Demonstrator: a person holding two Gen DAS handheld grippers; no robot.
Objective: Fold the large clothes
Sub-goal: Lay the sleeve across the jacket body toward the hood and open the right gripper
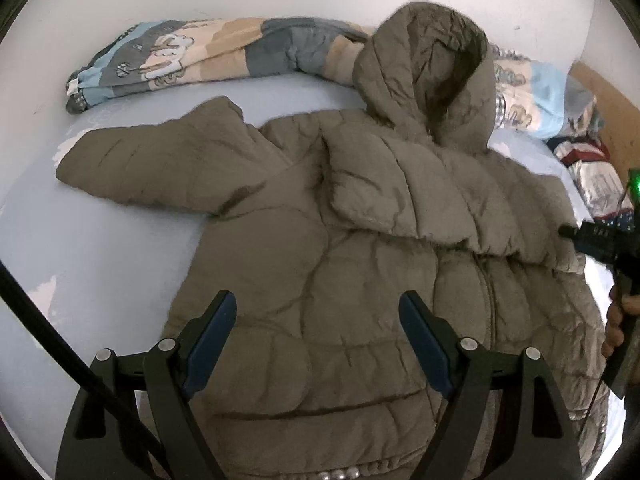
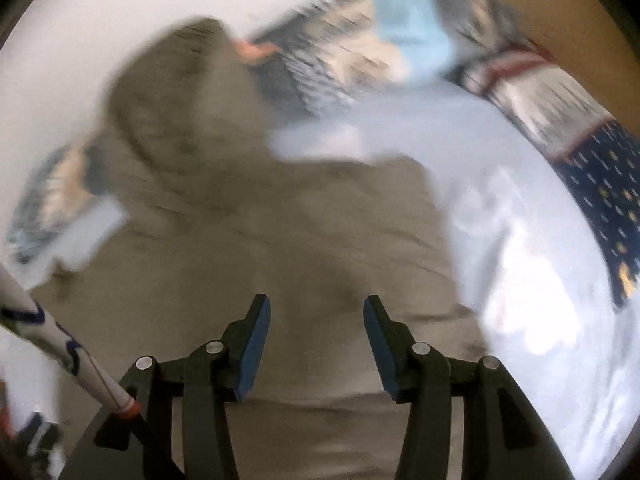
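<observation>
1. Left claw (image 1: 316,308) hangs over the lower front of the jacket (image 1: 320,264), its jaws spread wide with nothing between the blue pads (image 1: 212,344).
2. Right claw (image 2: 316,312) points down at the same jacket (image 2: 280,248); its jaws stand partly apart and grip nothing, though that view is heavily blurred.
3. That olive puffer jacket lies front-up and spread flat on the bed (image 1: 80,216). Its hood (image 1: 428,80) points toward the wall, one sleeve (image 1: 160,160) stretches out to the left, and the other sleeve is folded across the chest.
4. A hand (image 1: 616,320) holding the other claw shows at the right edge of the left wrist view, beside the jacket.
5. A patterned quilt (image 1: 200,56) is bunched along the wall behind the hood, with more bedding (image 1: 592,168) at the bed's right end.
</observation>
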